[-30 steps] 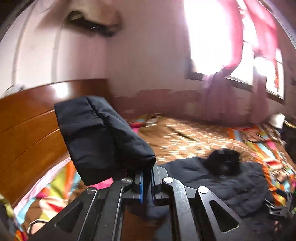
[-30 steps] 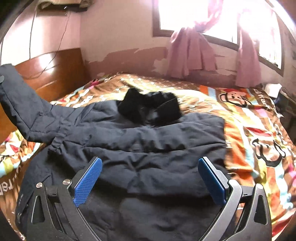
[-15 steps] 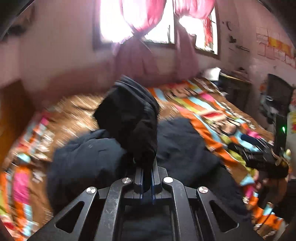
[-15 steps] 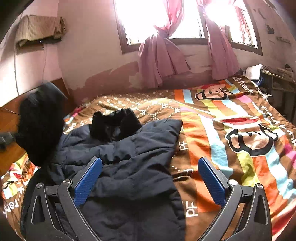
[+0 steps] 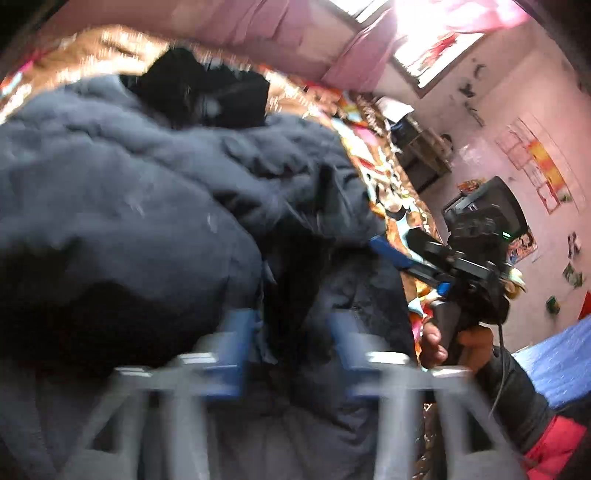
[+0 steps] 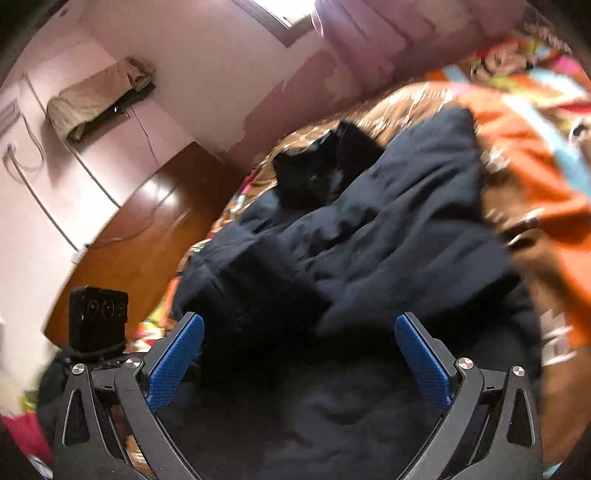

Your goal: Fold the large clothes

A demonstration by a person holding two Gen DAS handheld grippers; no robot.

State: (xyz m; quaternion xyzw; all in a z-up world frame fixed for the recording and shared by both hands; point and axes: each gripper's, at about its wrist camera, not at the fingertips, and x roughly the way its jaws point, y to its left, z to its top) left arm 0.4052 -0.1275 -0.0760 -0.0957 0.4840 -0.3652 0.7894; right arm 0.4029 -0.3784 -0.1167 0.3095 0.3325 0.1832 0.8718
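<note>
A dark navy padded jacket (image 6: 399, 229) lies on the bed, its black furry hood (image 6: 317, 173) at the far end. In the left wrist view the jacket (image 5: 129, 192) fills the frame, with one sleeve folded across its body. My left gripper (image 5: 291, 350) is blurred by motion, its jaws apart over the jacket with nothing between the pads. My right gripper (image 6: 299, 365) is wide open and empty above the jacket's lower part. It also shows in the left wrist view (image 5: 417, 258), held in a hand at the jacket's right edge.
A colourful cartoon bedspread (image 6: 528, 122) covers the bed. A wooden headboard (image 6: 147, 229) stands at the left, by a pink wall. A window with pink curtains (image 5: 424, 33) and a dark cabinet (image 5: 491, 206) stand beyond the bed.
My left gripper carried the sleeve across the jacket, lowered it and opened, letting the sleeve go. My right gripper stayed open and tilted over the jacket.
</note>
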